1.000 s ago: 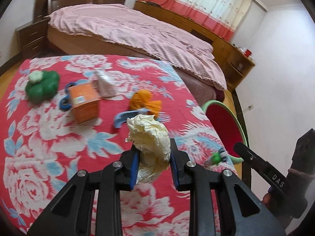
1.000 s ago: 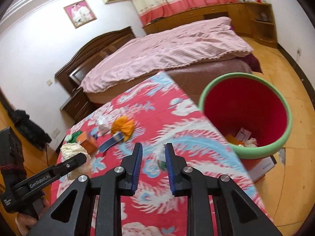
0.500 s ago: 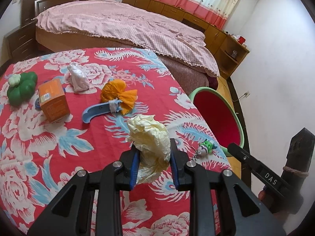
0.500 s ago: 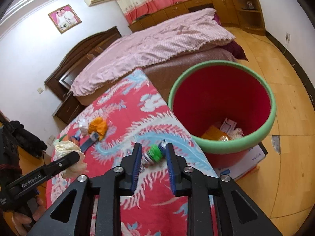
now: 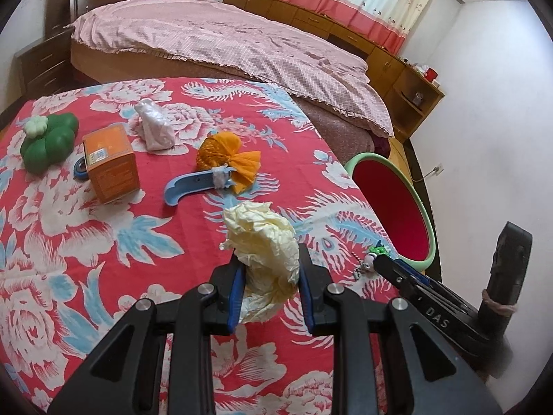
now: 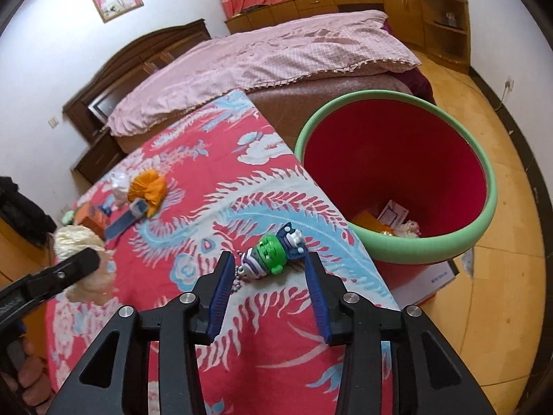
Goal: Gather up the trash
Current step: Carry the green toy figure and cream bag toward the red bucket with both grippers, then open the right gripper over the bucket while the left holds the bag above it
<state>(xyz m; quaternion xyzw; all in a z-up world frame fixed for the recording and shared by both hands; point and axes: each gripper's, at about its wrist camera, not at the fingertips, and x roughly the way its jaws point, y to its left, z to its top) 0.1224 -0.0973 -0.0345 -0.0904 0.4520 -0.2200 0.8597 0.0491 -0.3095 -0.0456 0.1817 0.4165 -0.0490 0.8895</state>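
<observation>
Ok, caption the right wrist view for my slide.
Right gripper opening around a green keychain figure beside the red bin.

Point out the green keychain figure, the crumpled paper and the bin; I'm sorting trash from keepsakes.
Green keychain figure (image 6: 268, 254), right wrist view, its face.
Crumpled paper (image 5: 264, 242), left wrist view, its upper bulge.
Bin (image 6: 428, 242), right wrist view, near rim.

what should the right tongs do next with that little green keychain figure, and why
Probably ease the right tongs down a little further around the green keychain figure and close on it. Their jaws are opening and the figure lies on the red floral cloth just ahead of the tips, not gripped. The left tongs already hold a crumpled yellowish paper wad, and the green-rimmed red bin stands close by.
</observation>
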